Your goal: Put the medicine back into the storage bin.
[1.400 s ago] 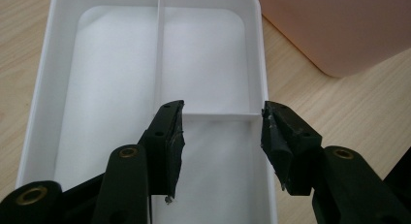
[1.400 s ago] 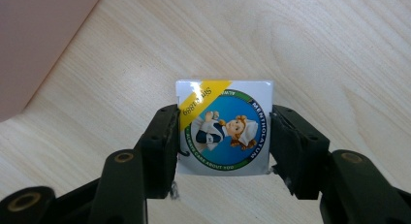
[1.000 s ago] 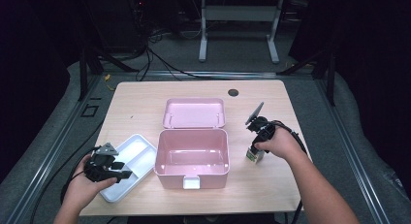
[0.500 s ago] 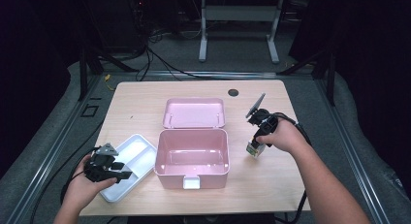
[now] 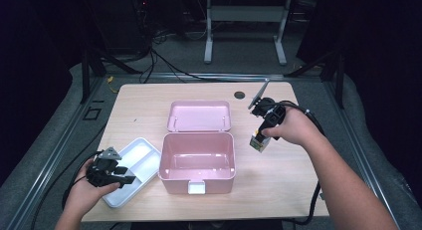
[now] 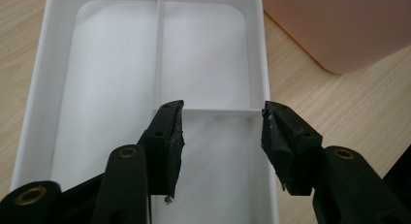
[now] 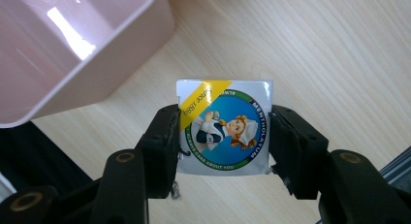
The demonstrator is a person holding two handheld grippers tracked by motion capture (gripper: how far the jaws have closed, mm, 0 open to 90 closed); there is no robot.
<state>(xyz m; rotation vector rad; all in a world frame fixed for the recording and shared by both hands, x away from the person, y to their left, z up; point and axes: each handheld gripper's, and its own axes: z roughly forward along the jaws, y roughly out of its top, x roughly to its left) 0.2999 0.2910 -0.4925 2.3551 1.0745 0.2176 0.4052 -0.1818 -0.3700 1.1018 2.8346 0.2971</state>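
A pink box [image 5: 198, 159] stands open at the middle of the table, its lid [image 5: 200, 115] lying flat behind it; its corner [image 7: 72, 49] fills the upper left of the right gripper view. My right gripper [image 7: 224, 136] is shut on a small white Mentholatum box [image 7: 224, 129] with a blue round label, held above the wood just right of the pink box [image 5: 259, 142]. My left gripper [image 6: 220, 136] hangs open over a white divided tray [image 6: 160, 54], which lies at the table's front left [image 5: 133, 163]. Nothing sits between its jaws.
A small dark round disc [image 5: 239, 95] lies near the table's far edge. The table's right edge runs close beside the right forearm [image 5: 328, 175]. Cables trail from both grippers. Bare wood lies right of the pink box and at the far left.
The right gripper has lifted the small box slightly and carried it left toward the pink box. The left gripper has stayed over the tray.
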